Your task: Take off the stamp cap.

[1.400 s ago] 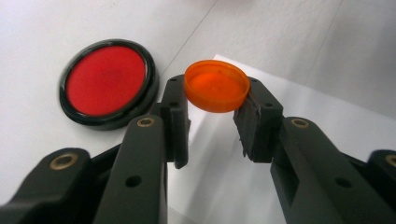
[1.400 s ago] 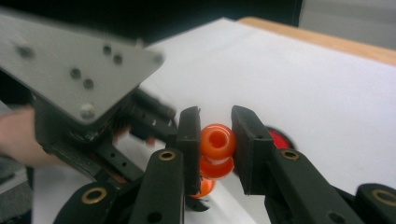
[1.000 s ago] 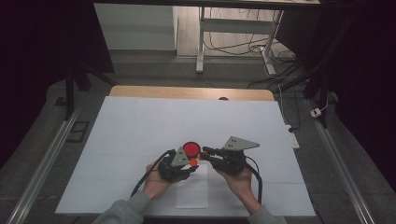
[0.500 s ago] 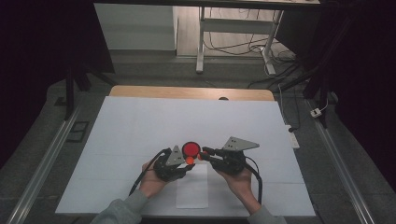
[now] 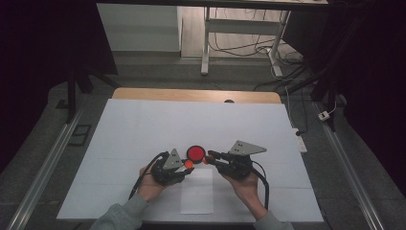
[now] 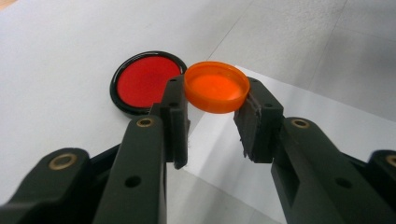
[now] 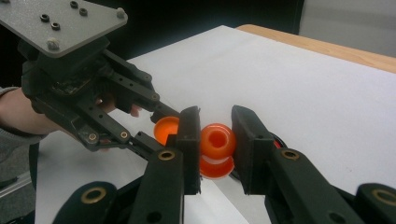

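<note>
Left gripper view, lower frame: the two black jaws of the left gripper rise from the bottom edge, clamped on an orange cap held edge to edge, hollow side up, at frame centre. Behind it, upper left: a red disc in a black rim, flat on the white worktop, with a paper sheet lying to the right.

Right gripper view, lower centre: the right gripper is closed on a small orange bottle, its open mouth facing the camera. Just beyond, centre left: the cap, held by the left gripper, near the bottle but apart from it.

High view, lower centre: both grippers meet tip to tip just below the red disc, hands entering from the bottom edge.

Step in hand, as judged: bringing cap to bottle for closing. Next move calls for turning the cap's hollow side toward the bottle mouth, lining the two up on one axis, then pressing or twisting them together while both grips hold firm.
</note>
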A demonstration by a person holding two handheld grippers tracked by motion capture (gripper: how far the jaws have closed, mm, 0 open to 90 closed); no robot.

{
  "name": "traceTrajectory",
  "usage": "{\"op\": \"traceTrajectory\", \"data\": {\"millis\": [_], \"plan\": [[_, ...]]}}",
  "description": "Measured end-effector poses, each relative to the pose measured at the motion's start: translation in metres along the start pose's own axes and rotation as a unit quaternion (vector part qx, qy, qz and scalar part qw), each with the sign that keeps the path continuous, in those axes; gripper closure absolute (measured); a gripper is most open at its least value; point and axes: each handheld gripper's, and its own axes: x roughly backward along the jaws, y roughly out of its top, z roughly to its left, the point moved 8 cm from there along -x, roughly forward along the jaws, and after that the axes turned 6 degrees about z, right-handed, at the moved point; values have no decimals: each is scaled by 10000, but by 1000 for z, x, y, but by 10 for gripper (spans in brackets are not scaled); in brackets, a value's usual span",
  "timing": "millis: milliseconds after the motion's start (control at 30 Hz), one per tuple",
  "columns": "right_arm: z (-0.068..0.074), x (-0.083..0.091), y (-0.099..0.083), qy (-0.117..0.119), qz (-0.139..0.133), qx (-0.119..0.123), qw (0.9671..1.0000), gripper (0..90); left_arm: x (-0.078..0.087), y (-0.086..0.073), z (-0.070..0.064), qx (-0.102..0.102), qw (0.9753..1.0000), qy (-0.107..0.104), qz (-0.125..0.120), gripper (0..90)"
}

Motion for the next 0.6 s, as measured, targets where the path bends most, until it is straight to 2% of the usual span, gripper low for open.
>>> {"op": "traceTrajectory", "data": {"millis": [600], "plan": [[-2, 3, 1, -42, -77, -2, 10000, 727, 26, -17, 17, 241, 9996, 144, -76, 655]]}}
